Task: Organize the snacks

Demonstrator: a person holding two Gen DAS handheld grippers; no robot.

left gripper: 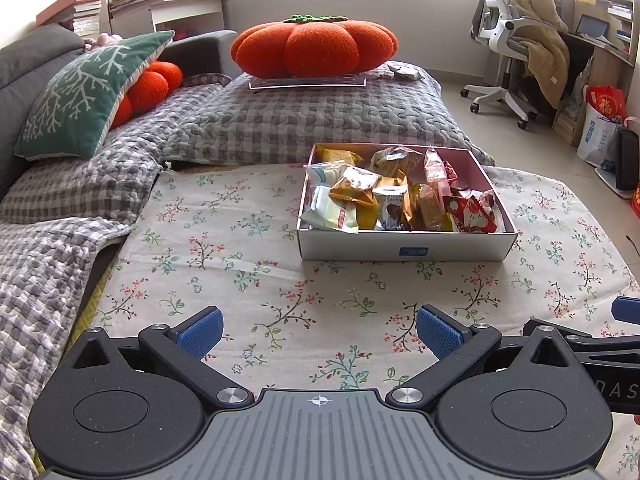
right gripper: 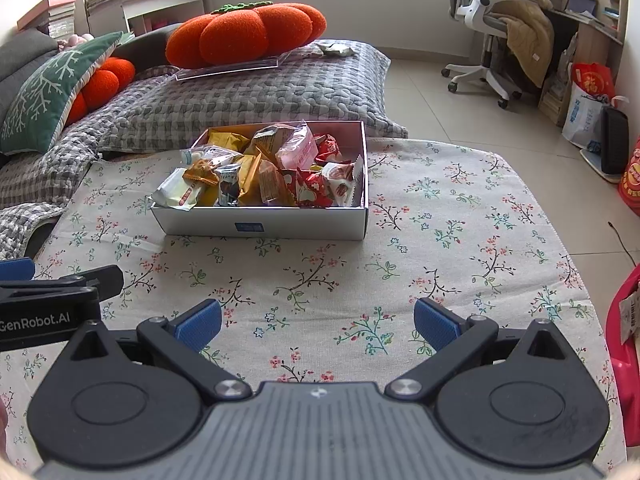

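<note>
A shallow white cardboard box (left gripper: 404, 246) (right gripper: 264, 222) sits on a floral cloth, filled with several wrapped snacks (left gripper: 400, 196) (right gripper: 272, 172) in yellow, white, pink and red packets. My left gripper (left gripper: 319, 330) hovers low over the cloth in front of the box, open and holding nothing. My right gripper (right gripper: 318, 322) is beside it on the right, also open with nothing between its blue pads. In the left wrist view the right gripper's blue fingertip (left gripper: 626, 309) shows at the right edge. The left gripper's blue fingertip (right gripper: 16, 269) shows at the left edge of the right wrist view.
The floral cloth (left gripper: 248, 264) (right gripper: 460, 248) covers a low surface. A grey checked quilt (left gripper: 300, 120) lies behind, with an orange pumpkin cushion (left gripper: 316, 46) (right gripper: 244, 34) and a green pillow (left gripper: 88, 92). An office chair (left gripper: 504, 40), bags (right gripper: 588, 108) and tiled floor are to the right.
</note>
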